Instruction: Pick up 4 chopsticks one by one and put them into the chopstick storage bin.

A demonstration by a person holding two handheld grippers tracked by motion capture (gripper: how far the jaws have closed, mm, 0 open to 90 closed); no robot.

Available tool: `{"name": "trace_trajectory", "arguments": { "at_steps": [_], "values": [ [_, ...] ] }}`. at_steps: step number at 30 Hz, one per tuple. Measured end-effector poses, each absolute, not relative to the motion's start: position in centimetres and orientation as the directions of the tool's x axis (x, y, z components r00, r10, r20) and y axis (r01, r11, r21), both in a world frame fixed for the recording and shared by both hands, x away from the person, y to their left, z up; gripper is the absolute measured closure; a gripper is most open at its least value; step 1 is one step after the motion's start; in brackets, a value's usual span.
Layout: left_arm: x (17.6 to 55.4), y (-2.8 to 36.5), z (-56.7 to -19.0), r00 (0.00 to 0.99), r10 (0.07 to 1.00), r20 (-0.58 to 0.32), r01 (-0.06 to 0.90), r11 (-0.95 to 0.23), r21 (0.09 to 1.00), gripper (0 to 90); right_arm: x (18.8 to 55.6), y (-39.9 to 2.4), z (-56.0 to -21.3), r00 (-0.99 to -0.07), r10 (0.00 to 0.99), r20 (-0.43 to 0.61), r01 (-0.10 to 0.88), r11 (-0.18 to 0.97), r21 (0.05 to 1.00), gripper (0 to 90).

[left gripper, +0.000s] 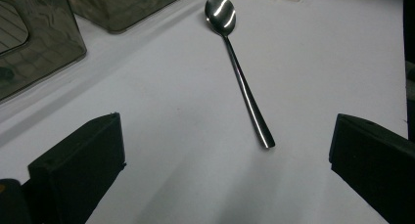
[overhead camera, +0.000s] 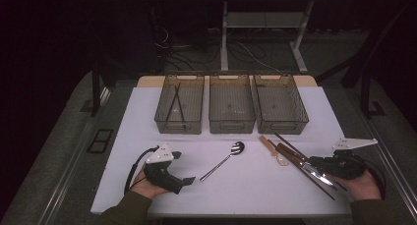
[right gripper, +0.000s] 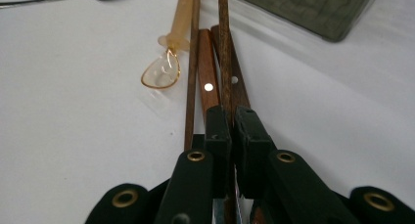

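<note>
Right gripper [right gripper: 230,121] at the near right of the white table [overhead camera: 147,151], jaws clamped on a dark wooden chopstick [right gripper: 224,43] lying over two wooden-handled knives [right gripper: 208,67], just beside a second chopstick [right gripper: 192,82] and a small amber plastic spoon [right gripper: 169,62]. Left gripper [left gripper: 225,160] at the near left, jaws wide apart, metal spoon [left gripper: 240,72] on the table ahead between them, untouched. Three dark bins [overhead camera: 231,118] along the far edge, left one holding chopsticks [overhead camera: 176,102].

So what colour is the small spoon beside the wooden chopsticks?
Translucent amber small spoon, clearest in the right gripper view.
</note>
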State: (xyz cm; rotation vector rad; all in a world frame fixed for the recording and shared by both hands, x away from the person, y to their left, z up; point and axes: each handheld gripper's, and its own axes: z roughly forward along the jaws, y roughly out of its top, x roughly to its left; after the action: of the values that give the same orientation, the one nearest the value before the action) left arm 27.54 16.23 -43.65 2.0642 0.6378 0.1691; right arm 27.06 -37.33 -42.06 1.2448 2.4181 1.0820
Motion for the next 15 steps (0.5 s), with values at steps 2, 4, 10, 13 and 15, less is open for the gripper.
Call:
{"name": "trace_trajectory", "arguments": {
  "at_steps": [2, 4, 10, 13, 15],
  "values": [
    [27.6, 16.3, -43.8, 0.855, 0.502, -0.131, 0.377, -0.427, 0.822, 0.0, 27.0, -37.4, -41.8, -0.625, 0.767, 0.143, 0.609, 0.366, 0.704, 85.2],
    [27.6, 16.3, -43.8, 0.858, 0.498, -0.127, 0.371, -0.43, 0.823, 0.0, 27.0, -37.4, -41.6, -0.632, 0.761, 0.147, 0.6, 0.361, 0.714, 85.2],
    [27.4, 16.2, -43.9, 0.863, 0.485, -0.14, 0.369, -0.417, 0.83, 0.0, 26.8, -36.9, -40.9, -0.655, 0.741, 0.152, 0.576, 0.359, 0.734, 85.2],
    [27.4, 16.2, -44.0, 0.862, 0.485, -0.144, 0.373, -0.417, 0.829, 0.0, 26.9, -36.6, -40.6, -0.665, 0.73, 0.156, 0.566, 0.357, 0.743, 85.2],
    [27.4, 16.2, -44.0, 0.863, 0.486, -0.142, 0.371, -0.416, 0.83, 0.0, 27.0, -36.5, -40.4, -0.67, 0.725, 0.158, 0.561, 0.355, 0.748, 85.2]
  ]
}}
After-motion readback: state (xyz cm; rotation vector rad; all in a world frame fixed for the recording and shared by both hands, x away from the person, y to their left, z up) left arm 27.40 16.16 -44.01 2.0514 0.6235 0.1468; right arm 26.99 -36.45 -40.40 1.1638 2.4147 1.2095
